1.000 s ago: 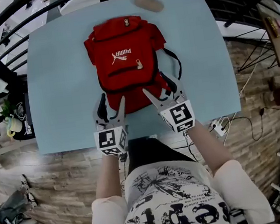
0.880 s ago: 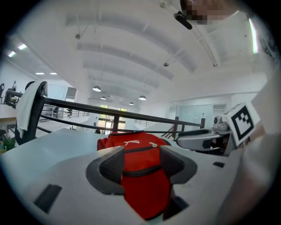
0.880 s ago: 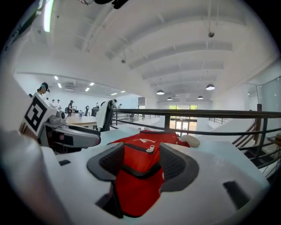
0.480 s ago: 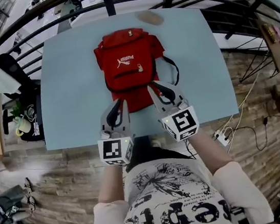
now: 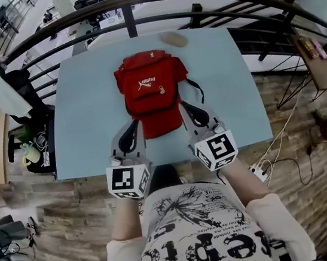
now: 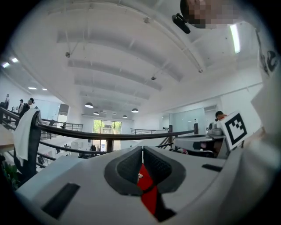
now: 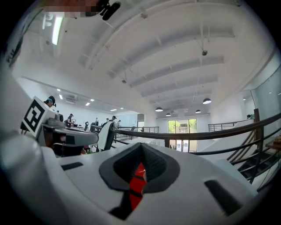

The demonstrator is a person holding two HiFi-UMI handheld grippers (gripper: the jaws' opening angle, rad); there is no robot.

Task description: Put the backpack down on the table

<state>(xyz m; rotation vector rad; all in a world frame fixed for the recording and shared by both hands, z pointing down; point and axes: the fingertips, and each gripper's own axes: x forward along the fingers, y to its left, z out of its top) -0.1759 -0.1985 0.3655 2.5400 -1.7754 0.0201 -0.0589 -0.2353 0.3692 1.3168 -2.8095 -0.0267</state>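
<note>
The red backpack [image 5: 149, 92] lies flat on the pale blue table [image 5: 84, 126], logo side up, black straps trailing at its right. My left gripper [image 5: 134, 126] hovers over the backpack's near left corner, jaws shut with nothing gripped. My right gripper [image 5: 184, 106] hovers over the near right corner, also shut and empty. In the left gripper view the pads meet at the tips of the left gripper [image 6: 142, 151], and a sliver of the red backpack [image 6: 148, 186] shows below them. The right gripper view shows the same: the right gripper [image 7: 141, 147] closed, with the red backpack [image 7: 137, 184] beneath.
A flat tan object [image 5: 173, 39] lies at the table's far edge. A black railing [image 5: 129, 17] curves behind the table. A chair with a white garment [image 5: 4, 89] stands at the left. A power strip [image 5: 257, 171] lies on the floor at the right.
Both grippers' jaws went from wide open to shut, and both rose away from the backpack's near edge. The backpack stayed flat on the table.
</note>
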